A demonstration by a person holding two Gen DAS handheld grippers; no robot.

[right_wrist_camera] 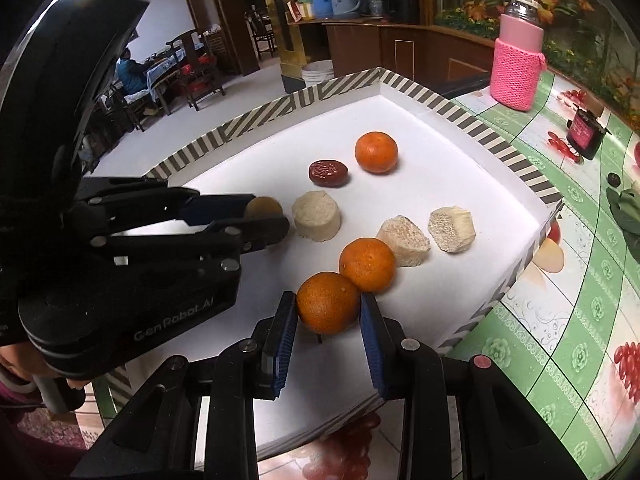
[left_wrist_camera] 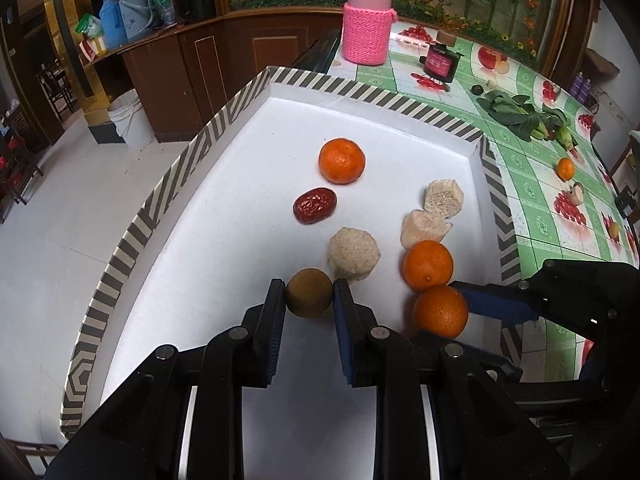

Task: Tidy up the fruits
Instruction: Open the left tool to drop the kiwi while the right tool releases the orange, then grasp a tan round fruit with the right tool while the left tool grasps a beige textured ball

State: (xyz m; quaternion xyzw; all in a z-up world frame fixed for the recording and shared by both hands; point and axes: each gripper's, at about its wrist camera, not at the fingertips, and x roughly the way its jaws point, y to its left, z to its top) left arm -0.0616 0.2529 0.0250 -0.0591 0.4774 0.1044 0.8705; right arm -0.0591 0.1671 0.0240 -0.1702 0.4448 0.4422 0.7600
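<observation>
While three oranges (right_wrist_camera: 376,152) show, three pale chunks (right_wrist_camera: 317,216) sit nearby.

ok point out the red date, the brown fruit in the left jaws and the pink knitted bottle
red date (left_wrist_camera: 314,211): left wrist view, middle of its wrinkled skin
brown fruit (left_wrist_camera: 309,292): left wrist view, centre of its visible face
pink knitted bottle (left_wrist_camera: 366,34): left wrist view, on the knitted sleeve

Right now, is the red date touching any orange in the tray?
No, the red date lies alone, white tray floor showing between it and the nearest orange.

Date (left_wrist_camera: 315,211) before tangerine (left_wrist_camera: 341,160), in tray (left_wrist_camera: 168,184)
</observation>
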